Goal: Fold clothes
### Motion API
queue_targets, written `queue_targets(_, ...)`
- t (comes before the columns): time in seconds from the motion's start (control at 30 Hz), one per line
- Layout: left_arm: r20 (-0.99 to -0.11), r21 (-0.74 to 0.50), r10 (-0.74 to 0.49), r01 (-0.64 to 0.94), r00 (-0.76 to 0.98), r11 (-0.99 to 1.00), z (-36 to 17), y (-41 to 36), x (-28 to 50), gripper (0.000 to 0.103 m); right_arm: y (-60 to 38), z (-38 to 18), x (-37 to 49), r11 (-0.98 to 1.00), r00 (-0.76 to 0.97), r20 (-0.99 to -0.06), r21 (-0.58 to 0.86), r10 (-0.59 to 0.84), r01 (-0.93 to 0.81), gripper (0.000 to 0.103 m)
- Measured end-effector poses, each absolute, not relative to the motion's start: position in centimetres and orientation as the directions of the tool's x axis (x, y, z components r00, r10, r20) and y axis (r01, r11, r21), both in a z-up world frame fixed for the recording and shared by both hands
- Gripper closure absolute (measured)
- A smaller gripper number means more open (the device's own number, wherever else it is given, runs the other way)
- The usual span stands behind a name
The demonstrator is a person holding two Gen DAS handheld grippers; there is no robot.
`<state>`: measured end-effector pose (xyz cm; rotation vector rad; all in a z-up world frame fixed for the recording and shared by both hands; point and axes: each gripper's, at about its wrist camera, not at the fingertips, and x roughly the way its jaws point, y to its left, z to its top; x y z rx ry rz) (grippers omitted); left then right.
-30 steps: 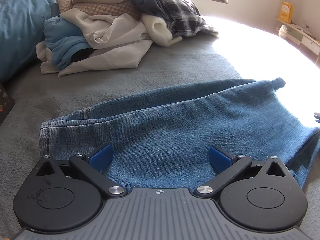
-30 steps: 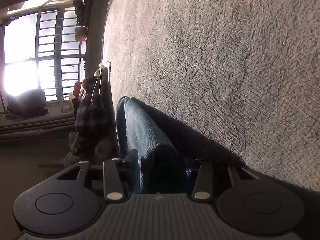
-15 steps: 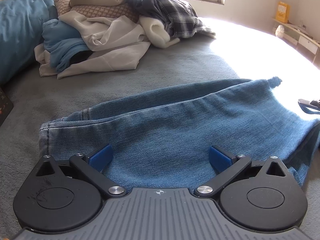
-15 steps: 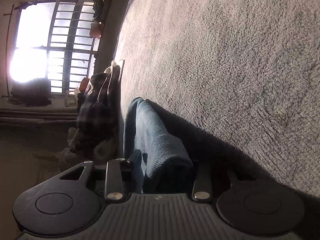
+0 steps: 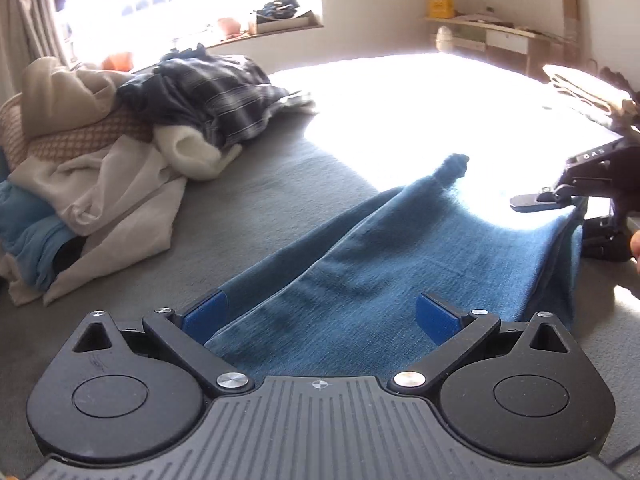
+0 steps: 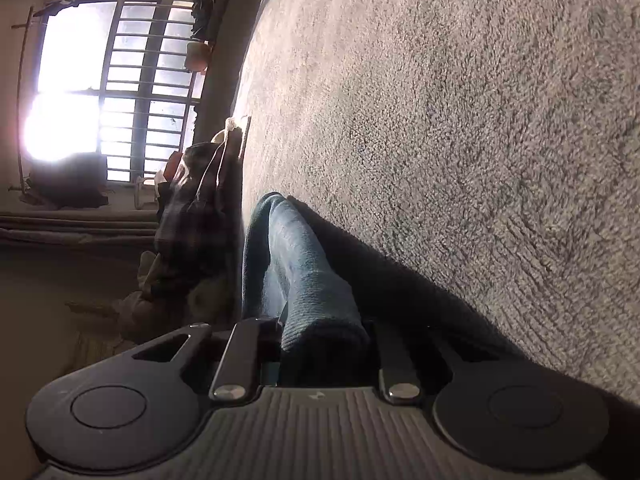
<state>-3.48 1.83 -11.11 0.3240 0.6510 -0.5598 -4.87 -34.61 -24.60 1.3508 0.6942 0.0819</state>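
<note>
Folded blue jeans (image 5: 400, 248) lie across a grey bedspread (image 5: 260, 200). My left gripper (image 5: 320, 314) hovers over their near edge, open wide, its blue pads (image 5: 204, 312) apart and gripping nothing. At the right edge of the left wrist view, my right gripper (image 5: 576, 220) has one finger above and one below the jeans' right fold. The right wrist view is rolled sideways. In it, my right gripper (image 6: 320, 320) has its jaws closing, with the thick denim fold (image 6: 296, 256) pinched between them.
A heap of unfolded clothes (image 5: 120, 168) with a plaid shirt (image 5: 216, 92) over a wicker basket (image 5: 80, 136) sits at the back left of the bed. Sun glare covers the far bedspread. A shelf (image 5: 500, 36) stands at the back right wall, and a barred window (image 6: 100, 80) is behind the heap.
The left gripper rolled and shifted right, so the jeans' left hem left view and the right gripper came into view. The right jaws narrowed onto the denim fold.
</note>
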Motion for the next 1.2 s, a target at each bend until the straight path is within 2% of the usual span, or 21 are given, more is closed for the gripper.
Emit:
queue_targets(0.07,-0.664,0.109,-0.425,0.642,0.615,0.759,-11.6,1.5,-2.8,0.006,-34.6,-24.7,-4.9,0.245,0.798,-0.409,0.911,0.443,0.331,0.084)
queue_targets(0.13,-0.688,0.104,-0.438,0.675,0.579,0.731,-12.5,1.3,-2.4,0.019,-34.6,-24.8,-4.9,0.243,0.798,-0.407,0.912,0.444,0.330,0.084)
queue_targets(0.27,-0.681,0.054,-0.483,0.695,0.551,0.717,-13.4,2.1,-2.2,0.022,-34.6,-24.7,-4.9,0.251,0.797,-0.407,0.912,0.445,0.326,0.084)
queue_targets(0.37,-0.666,0.055,-0.498,0.702,0.555,0.710,-13.1,2.3,-2.6,0.037,-34.5,-24.6,-4.9,0.253,0.798,-0.407,0.912,0.444,0.324,0.084)
queue_targets(0.4,-0.660,0.070,-0.499,0.707,0.562,0.704,-12.8,2.3,-2.9,0.045,-34.5,-24.6,-4.9,0.253,0.798,-0.406,0.912,0.444,0.323,0.084)
queue_targets(0.5,-0.641,0.143,-0.487,0.715,0.593,0.684,-12.3,2.0,-3.3,0.048,-34.4,-24.7,-4.9,0.250,0.801,-0.402,0.914,0.444,0.320,0.084)
queue_targets(0.6,-0.674,0.114,-0.484,0.726,0.558,0.678,-13.1,2.3,-2.3,0.049,-34.5,-24.8,-4.9,0.245,0.800,-0.400,0.915,0.447,0.320,0.084)
queue_targets(0.8,-0.680,0.018,-0.526,0.729,0.511,0.685,-13.8,3.3,-1.3,0.040,-34.5,-24.7,-5.1,0.234,0.801,-0.396,0.917,0.448,0.323,0.083)
queue_targets(0.87,-0.684,0.000,-0.534,0.732,0.497,0.682,-13.4,3.5,-1.6,0.031,-34.5,-24.7,-5.1,0.231,0.802,-0.395,0.918,0.447,0.323,0.082)
queue_targets(0.9,-0.687,-0.010,-0.538,0.733,0.489,0.680,-13.1,3.6,-1.7,0.023,-34.4,-24.6,-5.1,0.230,0.803,-0.395,0.918,0.446,0.323,0.082)
queue_targets(1.0,-0.698,-0.017,-0.548,0.754,0.461,0.656,-13.3,4.3,-2.4,0.014,-34.4,-24.6,-5.1,0.228,0.804,-0.392,0.919,0.448,0.322,0.081)
queue_targets(1.03,-0.703,-0.019,-0.545,0.755,0.457,0.656,-13.6,4.6,-2.5,0.003,-34.4,-24.6,-5.1,0.229,0.803,-0.392,0.919,0.449,0.321,0.081)
queue_targets(1.2,-0.702,-0.015,-0.542,0.751,0.462,0.660,-14.5,4.5,-2.4,0.000,-34.3,-24.5,-4.9,0.239,0.800,-0.395,0.917,0.452,0.319,0.079)
